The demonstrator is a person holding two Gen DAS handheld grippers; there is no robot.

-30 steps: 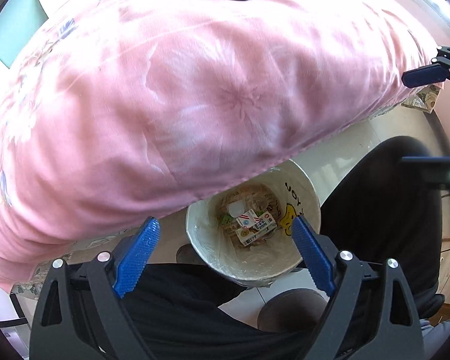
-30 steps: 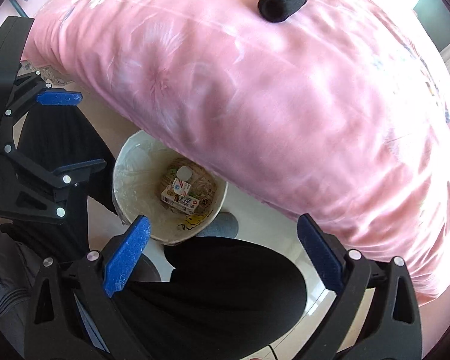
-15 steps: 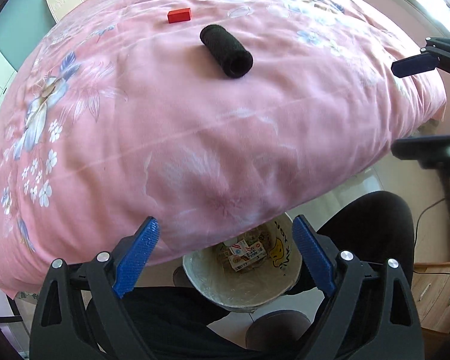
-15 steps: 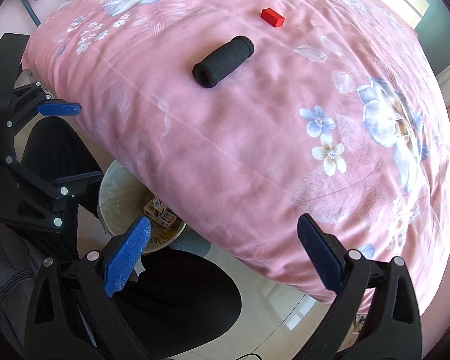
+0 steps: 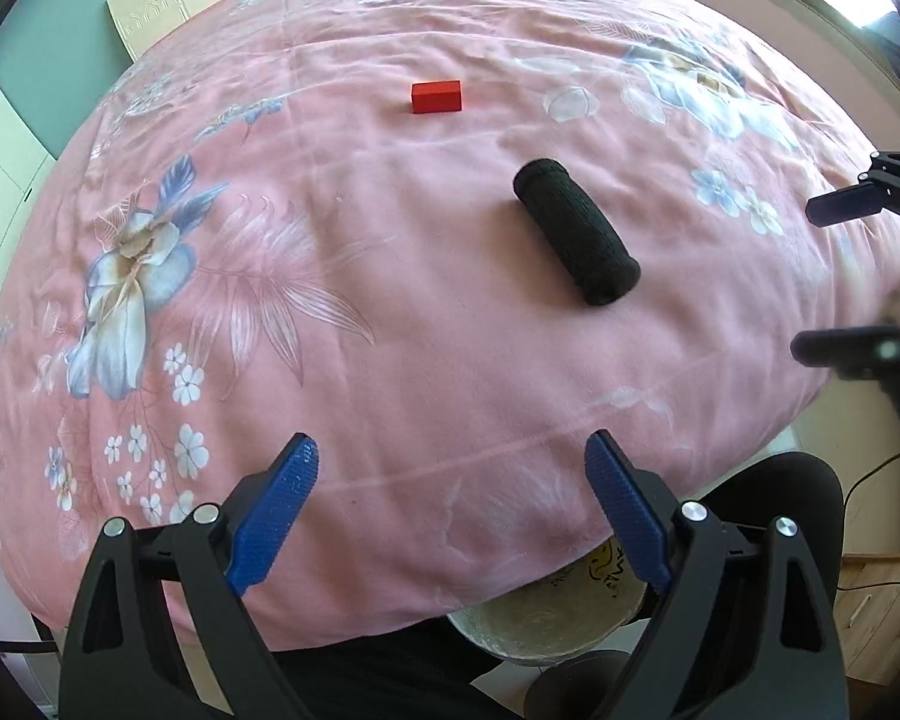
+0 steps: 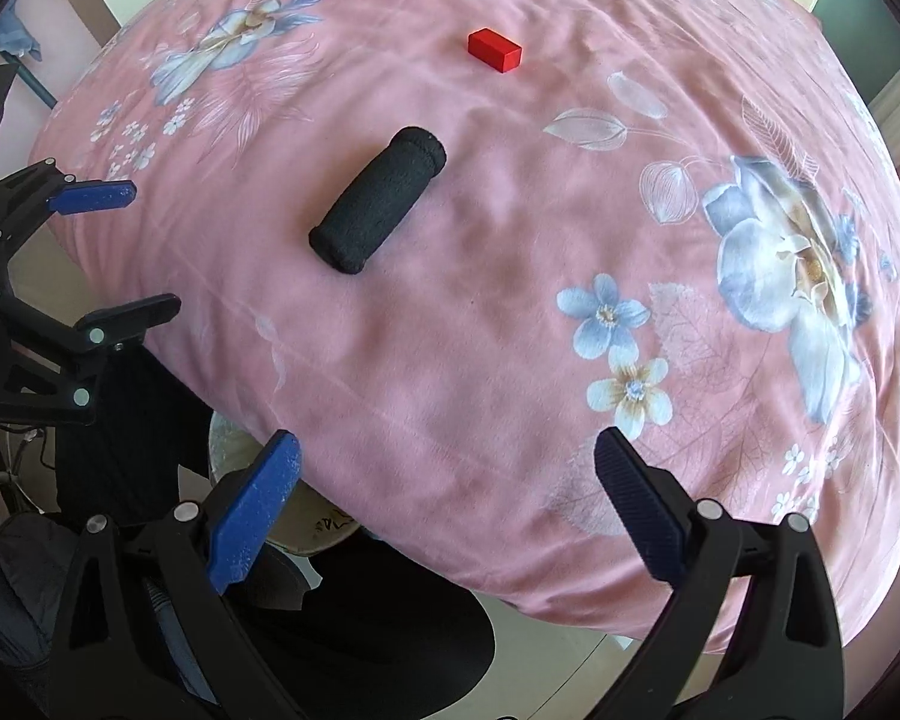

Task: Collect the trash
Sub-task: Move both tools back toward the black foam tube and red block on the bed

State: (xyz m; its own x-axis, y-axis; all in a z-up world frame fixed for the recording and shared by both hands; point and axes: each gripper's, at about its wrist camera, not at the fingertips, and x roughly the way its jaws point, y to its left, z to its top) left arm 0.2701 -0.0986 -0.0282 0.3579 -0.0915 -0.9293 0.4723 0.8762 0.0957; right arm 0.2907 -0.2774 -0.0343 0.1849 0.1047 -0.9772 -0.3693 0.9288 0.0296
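A black foam cylinder [image 5: 576, 231] lies on the pink floral bedspread [image 5: 360, 300], and a small red block [image 5: 437, 96] lies beyond it. Both also show in the right wrist view: the cylinder [image 6: 378, 207] and the red block [image 6: 494, 49]. My left gripper [image 5: 450, 498] is open and empty above the bed's near edge. My right gripper [image 6: 447, 495] is open and empty, also above the near edge. A white trash bin [image 5: 546, 618] sits on the floor below the bed edge, mostly hidden by the bedspread; its rim [image 6: 324, 531] shows in the right wrist view.
The person's black-clad legs [image 6: 354, 624] are beside the bin. A headboard [image 5: 156, 12] and white cupboards [image 5: 0, 168] stand at the far left. A wooden cabinet [image 5: 882, 606] stands at the right on the floor.
Both grippers have risen and tilted from looking down into the bin to looking over the bed. The bin has slid almost out of sight, and the cylinder and block are now central.
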